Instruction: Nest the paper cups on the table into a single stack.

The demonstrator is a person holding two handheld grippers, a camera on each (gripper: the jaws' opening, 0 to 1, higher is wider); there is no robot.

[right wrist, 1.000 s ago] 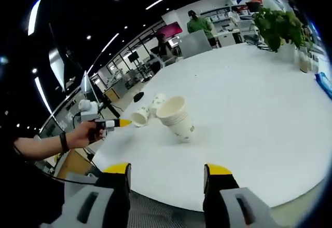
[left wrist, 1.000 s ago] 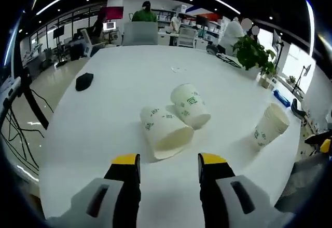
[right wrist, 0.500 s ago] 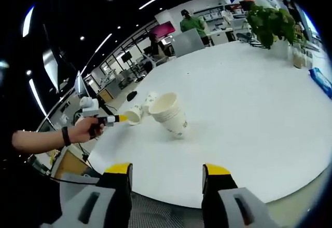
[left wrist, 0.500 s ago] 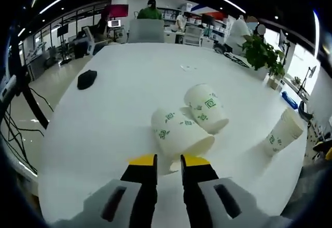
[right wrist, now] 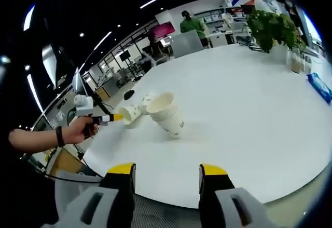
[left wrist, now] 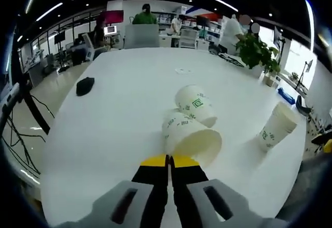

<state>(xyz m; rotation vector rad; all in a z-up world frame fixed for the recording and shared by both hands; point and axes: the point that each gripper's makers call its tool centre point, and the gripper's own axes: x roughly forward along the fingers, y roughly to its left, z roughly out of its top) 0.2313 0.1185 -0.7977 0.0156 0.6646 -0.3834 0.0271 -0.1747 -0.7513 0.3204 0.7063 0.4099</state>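
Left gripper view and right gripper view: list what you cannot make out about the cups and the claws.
- Left gripper view: whether the left claw, jaws together, pinches the near cup's rim; the tips cover it.
- Right gripper view: the two lying cups are too small, partly behind the tilted stack.
- Both views: how many cups are in that stack.
- Left gripper view: cup logos are blurred.

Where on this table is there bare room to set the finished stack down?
Bare table runs between the black object and the two lying cups. More lies between the stacked cups and the potted plant. It is crowded around the lying cups by the left gripper.
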